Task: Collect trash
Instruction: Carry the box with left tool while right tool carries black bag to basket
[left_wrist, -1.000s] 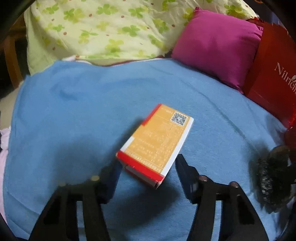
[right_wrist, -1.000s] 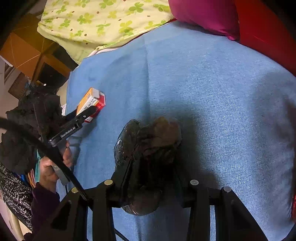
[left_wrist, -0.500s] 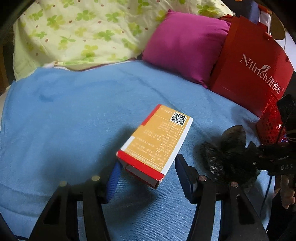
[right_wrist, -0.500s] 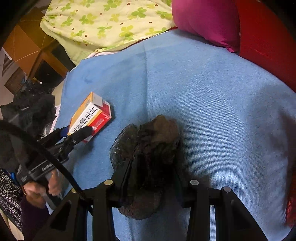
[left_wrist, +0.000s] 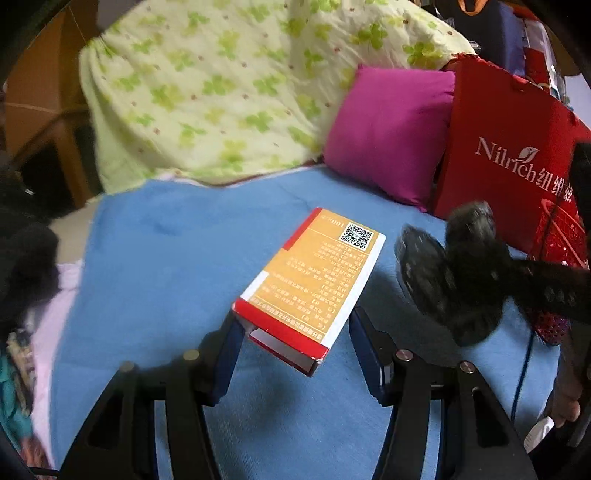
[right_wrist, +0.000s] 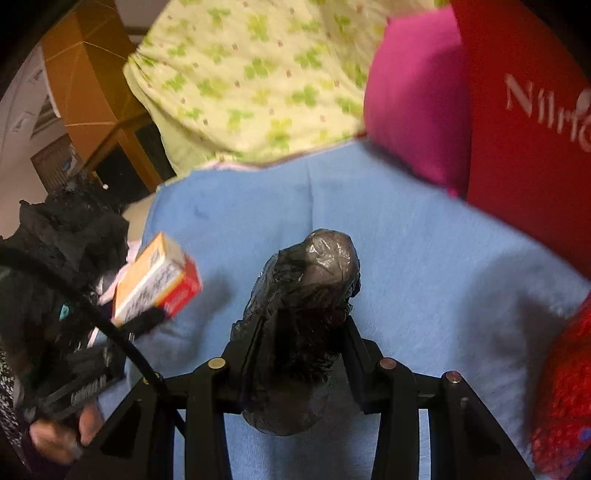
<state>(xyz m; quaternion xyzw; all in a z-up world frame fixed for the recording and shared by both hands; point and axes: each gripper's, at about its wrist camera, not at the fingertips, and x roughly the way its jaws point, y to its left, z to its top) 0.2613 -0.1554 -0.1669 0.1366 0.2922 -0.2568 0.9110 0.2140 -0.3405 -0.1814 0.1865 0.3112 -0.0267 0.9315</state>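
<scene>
Both grippers held trash above the bed (left_wrist: 155, 258): left gripper (left_wrist: 295, 339) the box (left_wrist: 314, 280), right gripper (right_wrist: 295, 343) the black wad (right_wrist: 306, 295), nearer the red basket (left_wrist: 561, 236).

Carton (left_wrist: 314, 284): flat orange box, red end bands, white side edge, QR code at far corner, small print on top face. Near end flap open. Long axis toward 1 o'clock, lifted clear of blue blanket.

Black bag (right_wrist: 303, 314): crumpled glossy plastic, bunched into lump, rounded top toward 12 o'clock, raised above blanket, at carton's 3 o'clock.
</scene>
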